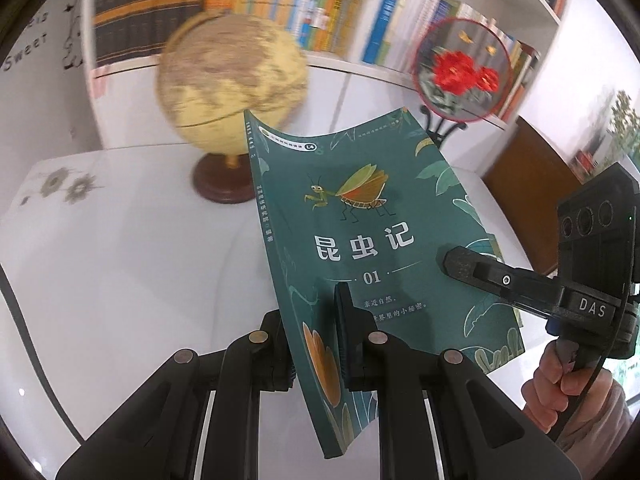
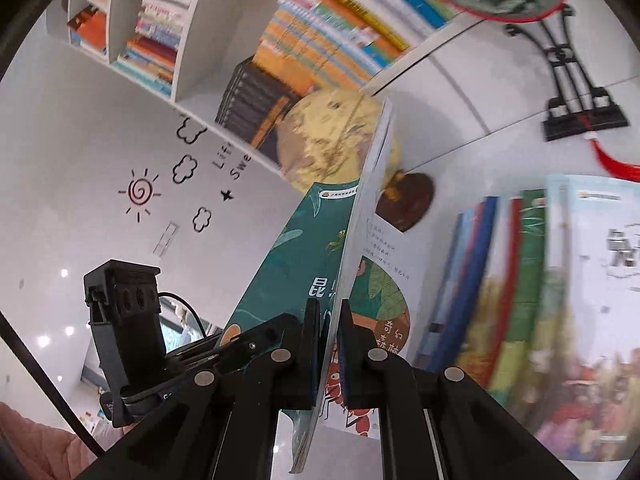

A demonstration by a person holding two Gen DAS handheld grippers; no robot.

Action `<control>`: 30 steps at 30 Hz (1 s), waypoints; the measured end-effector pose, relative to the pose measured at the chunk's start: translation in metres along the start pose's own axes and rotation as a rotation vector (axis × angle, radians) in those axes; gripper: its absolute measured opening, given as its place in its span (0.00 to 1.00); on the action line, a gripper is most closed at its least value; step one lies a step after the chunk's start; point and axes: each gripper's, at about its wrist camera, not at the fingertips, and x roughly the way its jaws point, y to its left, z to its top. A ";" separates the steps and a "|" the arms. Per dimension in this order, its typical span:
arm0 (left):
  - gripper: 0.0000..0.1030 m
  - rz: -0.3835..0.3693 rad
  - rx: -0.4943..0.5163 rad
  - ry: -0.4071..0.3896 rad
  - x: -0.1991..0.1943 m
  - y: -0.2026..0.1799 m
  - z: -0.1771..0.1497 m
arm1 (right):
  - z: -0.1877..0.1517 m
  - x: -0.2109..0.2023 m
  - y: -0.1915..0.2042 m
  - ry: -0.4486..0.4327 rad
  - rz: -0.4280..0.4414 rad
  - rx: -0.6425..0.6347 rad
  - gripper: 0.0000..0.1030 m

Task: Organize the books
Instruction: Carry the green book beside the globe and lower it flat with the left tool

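Bright, even indoor light — globe [image 1: 232,92] and shelved books [image 2: 560,312] motion-blurred, edges fisheye-bent.

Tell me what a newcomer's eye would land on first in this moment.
The teal paperback with a mantis on its cover, held up mid-frame, both the left gripper and right gripper clamped on it. Behind it stands a yellowish antique-style globe on a dark wooden base, with a round red-flower fan on a black stand to its right.
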 end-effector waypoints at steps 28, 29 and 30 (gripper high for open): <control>0.21 0.056 -0.215 0.164 0.032 0.180 -0.054 | -0.048 0.196 0.040 0.235 -0.118 0.086 0.08; 0.23 0.063 -0.222 0.174 0.035 0.184 -0.057 | -0.051 0.200 0.040 0.242 -0.128 0.090 0.08; 0.23 0.069 -0.229 0.182 0.038 0.188 -0.059 | -0.054 0.205 0.039 0.251 -0.138 0.092 0.08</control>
